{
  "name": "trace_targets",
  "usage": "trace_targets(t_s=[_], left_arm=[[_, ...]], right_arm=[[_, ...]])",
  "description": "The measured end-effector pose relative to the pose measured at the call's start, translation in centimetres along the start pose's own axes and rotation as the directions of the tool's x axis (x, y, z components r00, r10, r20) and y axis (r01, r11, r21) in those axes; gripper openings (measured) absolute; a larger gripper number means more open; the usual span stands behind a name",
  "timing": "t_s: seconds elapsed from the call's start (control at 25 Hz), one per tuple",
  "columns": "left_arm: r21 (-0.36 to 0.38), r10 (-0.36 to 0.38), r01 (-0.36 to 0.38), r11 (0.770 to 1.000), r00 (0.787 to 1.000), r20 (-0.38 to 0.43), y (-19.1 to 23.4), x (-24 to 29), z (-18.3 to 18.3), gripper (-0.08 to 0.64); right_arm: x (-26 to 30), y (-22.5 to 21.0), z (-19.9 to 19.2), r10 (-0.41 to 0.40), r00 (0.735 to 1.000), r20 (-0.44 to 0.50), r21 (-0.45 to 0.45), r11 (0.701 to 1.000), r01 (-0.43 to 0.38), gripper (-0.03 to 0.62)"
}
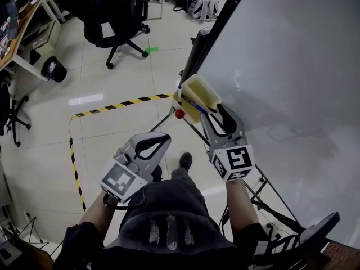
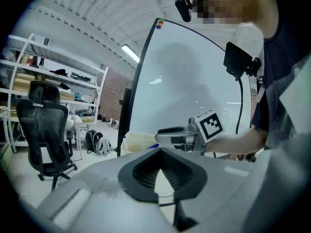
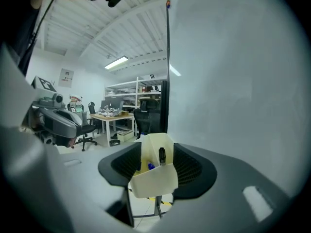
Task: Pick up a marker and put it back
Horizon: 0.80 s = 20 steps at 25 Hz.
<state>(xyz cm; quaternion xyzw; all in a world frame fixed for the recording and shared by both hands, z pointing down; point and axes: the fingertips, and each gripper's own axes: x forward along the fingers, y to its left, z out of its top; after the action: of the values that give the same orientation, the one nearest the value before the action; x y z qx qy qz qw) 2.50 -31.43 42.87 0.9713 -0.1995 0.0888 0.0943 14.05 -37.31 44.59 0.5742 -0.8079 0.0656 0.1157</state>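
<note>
A cream plastic bin (image 1: 201, 93) hangs at the lower edge of the whiteboard (image 1: 292, 66), with a blue marker (image 1: 193, 102) lying in it. In the right gripper view the bin (image 3: 153, 181) sits framed between my jaws, holding a black marker (image 3: 162, 155) upright and a blue cap (image 3: 151, 166). My right gripper (image 1: 217, 112) stands open just short of the bin, nothing pressed between its pads. My left gripper (image 1: 164, 139) hovers lower left, away from the bin, shut and empty. From the left gripper view the right gripper (image 2: 165, 136) reaches toward the bin (image 2: 138, 141).
A red ball (image 1: 179, 114) sits under the bin's corner. The whiteboard stand's legs (image 1: 264, 193) spread beneath my right arm. A black office chair (image 1: 109, 10) stands far back, a desk (image 1: 22, 21) at far left. Yellow-black tape (image 1: 118, 104) marks the floor.
</note>
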Motion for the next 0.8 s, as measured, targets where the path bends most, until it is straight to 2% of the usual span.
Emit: trace_targets(t_s=[0.24,0.4,0.8], left_arm=[[-0.014,0.018,-0.018,1.0,1.0,-0.01,0.5,-0.4,-0.5,0.006],[-0.015,0.018,-0.018,1.0,1.0,-0.019,0.5,-0.3,-0.8,0.006],[-0.013,0.018,-0.018,1.0,1.0,-0.015,0.5,-0.5,-0.5,0.006]], right_arm=[[0.5,0.1,-0.5,0.017,1.0,-0.001,0.014,1.0,-0.017,0.186],[0.4,-0.7,-0.4,-0.015,1.0,0.005,0.002,1.0,0.015,0.039],[0.1,-0.5,1.0,-0.032,0.999,0.03,-0.071,0.997,0.034,0.037]])
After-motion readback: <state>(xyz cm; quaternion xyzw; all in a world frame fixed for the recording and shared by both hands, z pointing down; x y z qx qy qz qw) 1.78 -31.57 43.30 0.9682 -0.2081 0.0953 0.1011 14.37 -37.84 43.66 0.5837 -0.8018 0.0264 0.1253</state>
